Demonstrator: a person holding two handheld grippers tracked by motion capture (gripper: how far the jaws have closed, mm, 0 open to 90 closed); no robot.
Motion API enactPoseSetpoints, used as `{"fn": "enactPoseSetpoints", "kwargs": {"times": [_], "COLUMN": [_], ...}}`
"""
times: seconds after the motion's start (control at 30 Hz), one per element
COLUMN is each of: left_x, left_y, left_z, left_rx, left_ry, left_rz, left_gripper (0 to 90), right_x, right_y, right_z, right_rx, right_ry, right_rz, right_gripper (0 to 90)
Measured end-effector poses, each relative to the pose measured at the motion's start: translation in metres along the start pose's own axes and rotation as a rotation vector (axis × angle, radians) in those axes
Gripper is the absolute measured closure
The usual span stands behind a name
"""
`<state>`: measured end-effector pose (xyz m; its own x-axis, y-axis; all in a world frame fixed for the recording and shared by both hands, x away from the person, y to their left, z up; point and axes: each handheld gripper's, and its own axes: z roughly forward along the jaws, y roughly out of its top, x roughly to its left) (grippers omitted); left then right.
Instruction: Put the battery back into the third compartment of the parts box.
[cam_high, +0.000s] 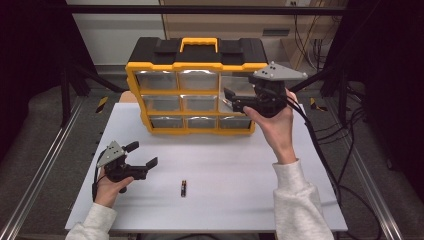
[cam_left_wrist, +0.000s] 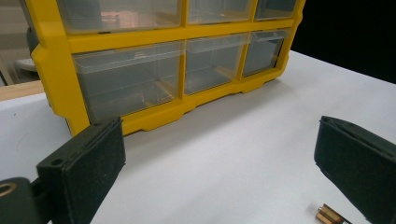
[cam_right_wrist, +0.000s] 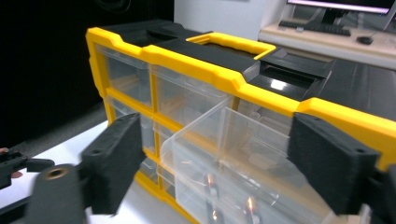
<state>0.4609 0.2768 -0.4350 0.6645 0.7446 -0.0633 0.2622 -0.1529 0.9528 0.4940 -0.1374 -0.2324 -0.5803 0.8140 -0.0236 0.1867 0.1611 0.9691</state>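
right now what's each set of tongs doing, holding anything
Left tongs: open, holding nothing, low over the table.
Right tongs: open, holding nothing, at the pulled-out clear drawer of the yellow organizer.

left tongs (cam_high: 141, 155) held low with jaws wide apart, right tongs (cam_high: 229, 99) raised, jaws spread, nothing gripped

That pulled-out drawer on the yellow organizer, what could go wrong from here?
1. The clear drawer juts from the organizer at the top right with the right claw open around it; a nudge could tip it out.
2. The battery lies loose on the table near the open left claw; a clumsy pinch might roll it off the near edge.
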Motion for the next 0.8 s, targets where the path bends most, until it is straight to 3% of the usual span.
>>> {"fn": "enactPoseSetpoints", "kwargs": {"times": [0.17,0.33,0.6,0.8], "left_x": [0.000,0.000,0.000,0.000], "left_y": [0.000,0.000,0.000,0.000], "left_z": [0.000,0.000,0.000,0.000], "left_rx": [-0.001,-0.001,-0.003,-0.002], "left_ry": [0.000,0.001,0.001,0.001], "left_rz": [0.003,0.001,0.001,0.000], "left_gripper": [1.5,1.5,1.5,1.4], "right_x": [0.010,0.017,0.023,0.027], "right_y": [-0.015,-0.033,-0.067,-0.094], "right_z": [-0.016,-0.026,-0.033,-0.027], "right_rx": [-0.043,-0.058,-0.044,-0.006], "right_ry": [0.003,0.028,0.045,0.053], "right_rz": [0.016,0.038,0.072,0.098], "right_gripper": [6.8,5.0,3.9,3.5]}}
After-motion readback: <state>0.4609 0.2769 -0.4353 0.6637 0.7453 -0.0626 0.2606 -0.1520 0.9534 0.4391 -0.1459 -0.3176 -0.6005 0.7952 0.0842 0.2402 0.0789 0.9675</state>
